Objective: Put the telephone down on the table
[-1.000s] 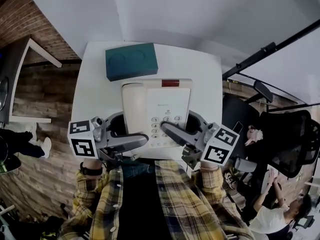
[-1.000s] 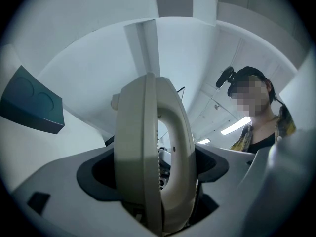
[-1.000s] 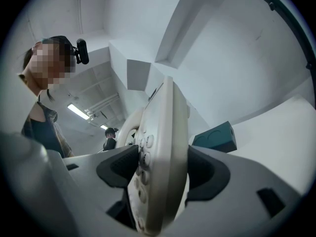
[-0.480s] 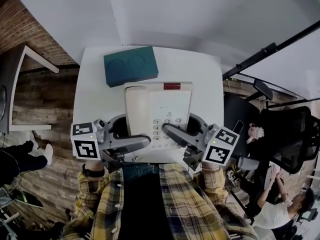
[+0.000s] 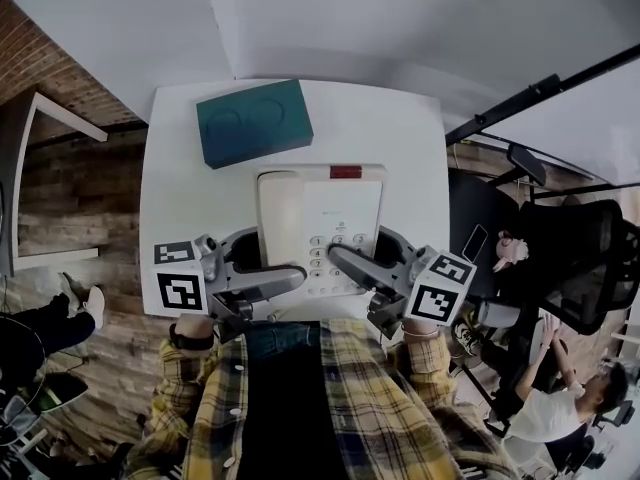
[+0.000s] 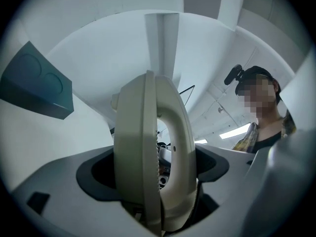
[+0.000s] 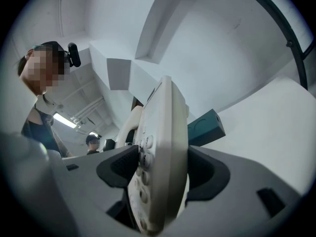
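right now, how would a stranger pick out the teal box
Start at the white table in the head view. Toward its far left corner, beyond the cream telephone, lies the teal box. It alone is dark, with two circles on top.

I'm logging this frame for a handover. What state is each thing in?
telephone: gripped at both sides over the table, handset on cradle; contact with table unclear.
left tongs: shut on telephone.
right tongs: shut on telephone.
teal box: lying flat on table, untouched.

Cream telephone point(image 5: 320, 230), keypad up, gripped both sides above white table point(image 5: 180, 208).
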The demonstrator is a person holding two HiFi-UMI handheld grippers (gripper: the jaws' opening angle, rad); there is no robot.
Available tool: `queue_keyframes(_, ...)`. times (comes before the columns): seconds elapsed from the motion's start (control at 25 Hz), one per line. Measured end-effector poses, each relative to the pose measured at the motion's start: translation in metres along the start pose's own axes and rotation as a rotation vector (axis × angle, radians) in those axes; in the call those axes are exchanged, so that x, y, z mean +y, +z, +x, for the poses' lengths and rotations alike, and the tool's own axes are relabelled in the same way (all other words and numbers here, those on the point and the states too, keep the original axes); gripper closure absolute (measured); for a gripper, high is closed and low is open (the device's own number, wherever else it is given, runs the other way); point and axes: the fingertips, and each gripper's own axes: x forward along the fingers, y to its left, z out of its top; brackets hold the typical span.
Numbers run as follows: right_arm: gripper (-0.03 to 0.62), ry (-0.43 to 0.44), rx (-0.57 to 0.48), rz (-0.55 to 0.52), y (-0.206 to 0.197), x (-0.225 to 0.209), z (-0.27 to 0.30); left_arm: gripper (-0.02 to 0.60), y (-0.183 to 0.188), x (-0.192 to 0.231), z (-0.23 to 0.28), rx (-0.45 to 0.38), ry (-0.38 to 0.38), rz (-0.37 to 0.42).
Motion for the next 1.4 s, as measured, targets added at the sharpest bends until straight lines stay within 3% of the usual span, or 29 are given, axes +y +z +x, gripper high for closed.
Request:
queue_keyframes(0.52, 0.318, -0.089, 0.069, 0.143, -0.056, -0.06, 0.01, 0.16, -0.046, 0.072, -0.001, -0.012, 0.069, -0.215)
queue_keyframes(0.84, 0.318, -0.119, 0.099, 0.217, -0.076, -0.098, 0.01, 0.152, -0.062, 0.109, 0.011, 0.052, 0.108, -0.252)
queue_keyframes(1.16, 0.319, -0.151, 0.098, 0.249, -0.087, -0.122, 0.013, 0.15, -0.072, 0.137, 0.013, 0.026, 0.134, -0.31)
queue_keyframes(1.4, 0.318, -0.188, 0.112, 0.259, -0.096, -0.135, 0.01, 0.146, -0.081, 0.153, 0.016, 0.061, 0.167, -0.299)
